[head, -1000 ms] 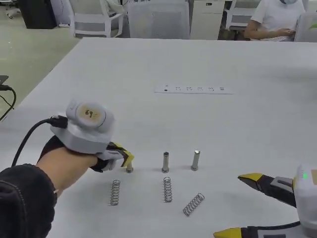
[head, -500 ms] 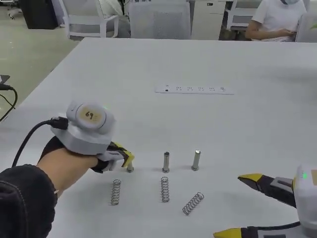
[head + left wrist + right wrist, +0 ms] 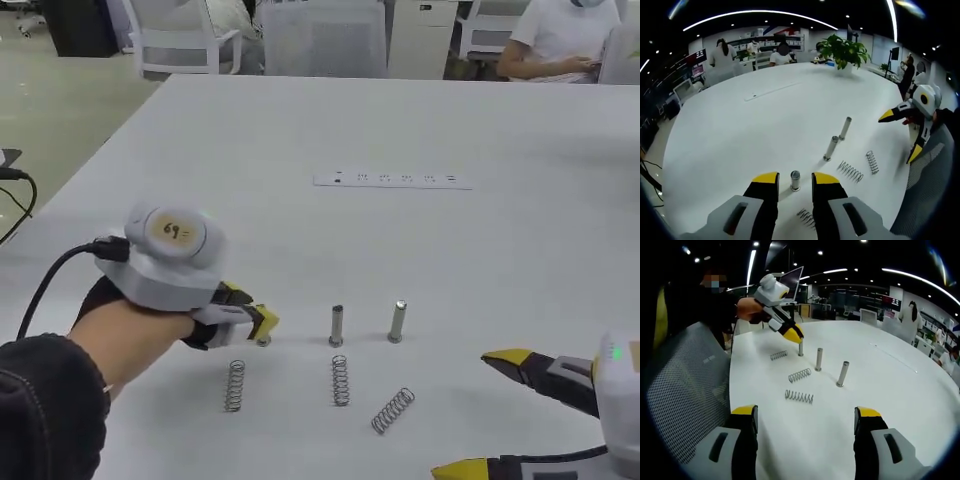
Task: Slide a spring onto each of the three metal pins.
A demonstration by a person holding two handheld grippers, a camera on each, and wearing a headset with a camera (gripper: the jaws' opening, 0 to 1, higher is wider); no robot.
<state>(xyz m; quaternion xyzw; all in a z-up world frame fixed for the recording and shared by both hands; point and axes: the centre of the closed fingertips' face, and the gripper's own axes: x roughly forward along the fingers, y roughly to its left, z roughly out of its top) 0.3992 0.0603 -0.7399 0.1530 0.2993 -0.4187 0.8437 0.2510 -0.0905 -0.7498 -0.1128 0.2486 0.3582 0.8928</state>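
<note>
Near three springs (image 3: 340, 380), left gripper (image 3: 796, 175) jaws ajar around end pin (image 3: 795, 182), right gripper (image 3: 806, 411) jaws spread, empty

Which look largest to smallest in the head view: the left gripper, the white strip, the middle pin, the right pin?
1. left gripper (nearer the camera).
2. white strip.
3. middle pin and right pin: they look alike, so unranked.

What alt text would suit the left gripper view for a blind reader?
The left gripper holds its yellow-tipped jaws open around an upright metal pin on a white table. Two more pins stand beyond it, and three springs lie loose nearby.
</note>
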